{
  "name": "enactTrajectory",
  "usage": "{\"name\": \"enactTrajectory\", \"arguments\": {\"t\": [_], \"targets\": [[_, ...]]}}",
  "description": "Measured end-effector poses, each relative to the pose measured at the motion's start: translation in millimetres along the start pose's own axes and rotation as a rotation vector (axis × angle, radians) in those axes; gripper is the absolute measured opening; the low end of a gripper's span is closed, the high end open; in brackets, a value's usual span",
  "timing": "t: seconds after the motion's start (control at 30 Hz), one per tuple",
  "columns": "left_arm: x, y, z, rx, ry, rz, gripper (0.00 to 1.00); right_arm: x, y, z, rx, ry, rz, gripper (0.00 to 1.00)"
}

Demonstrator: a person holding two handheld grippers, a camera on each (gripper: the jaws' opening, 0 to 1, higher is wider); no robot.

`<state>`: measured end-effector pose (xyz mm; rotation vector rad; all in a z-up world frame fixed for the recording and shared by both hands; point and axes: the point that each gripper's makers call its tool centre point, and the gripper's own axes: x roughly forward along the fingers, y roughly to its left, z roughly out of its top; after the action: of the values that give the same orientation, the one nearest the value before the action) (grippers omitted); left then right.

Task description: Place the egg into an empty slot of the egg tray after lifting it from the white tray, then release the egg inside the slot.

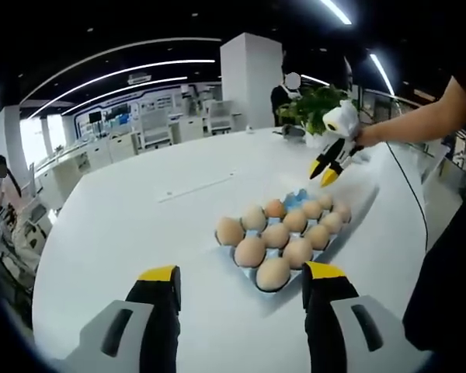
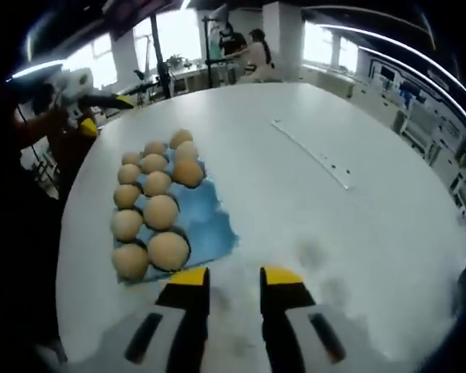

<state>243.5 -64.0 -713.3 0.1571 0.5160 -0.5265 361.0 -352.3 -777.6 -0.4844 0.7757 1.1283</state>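
Note:
A blue egg tray [image 1: 297, 197] lies on the round white table [image 1: 140, 225], holding several brown eggs [image 1: 273, 273]. In the right gripper view the tray's right side [image 2: 210, 221] shows empty blue slots beside the eggs [image 2: 168, 250]. My left gripper [image 1: 242, 280] is open just short of the tray's near end, with nothing between its jaws. My right gripper [image 2: 235, 278] is open over a white surface at the other end of the tray, holding nothing. It appears in the left gripper view as the right gripper [image 1: 326, 171], held by a person's arm. The left gripper [image 2: 105, 115] shows beyond the tray.
A thin metal strip [image 1: 194, 188] lies across the table [image 2: 334, 233]. A potted plant [image 1: 311, 109] stands at the table's far edge, with a white pillar [image 1: 252, 78] behind it. People [image 2: 248, 50] and desks are past the table. The person's dark clothing [image 1: 450, 295] is at the right.

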Motion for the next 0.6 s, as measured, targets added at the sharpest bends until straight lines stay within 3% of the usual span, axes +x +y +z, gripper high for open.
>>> {"name": "enactTrajectory", "arguments": {"t": [0.3, 0.6], "targets": [[0, -1.0, -0.1, 0.005, 0.006, 0.004, 0.64, -44, -29, -48.7, 0.047, 0.062, -0.119, 0.25], [1, -7.5, 0.8, 0.007, 0.009, 0.0, 0.63, -76, -59, -75.0, 0.05, 0.11, -0.235, 0.25]]}}
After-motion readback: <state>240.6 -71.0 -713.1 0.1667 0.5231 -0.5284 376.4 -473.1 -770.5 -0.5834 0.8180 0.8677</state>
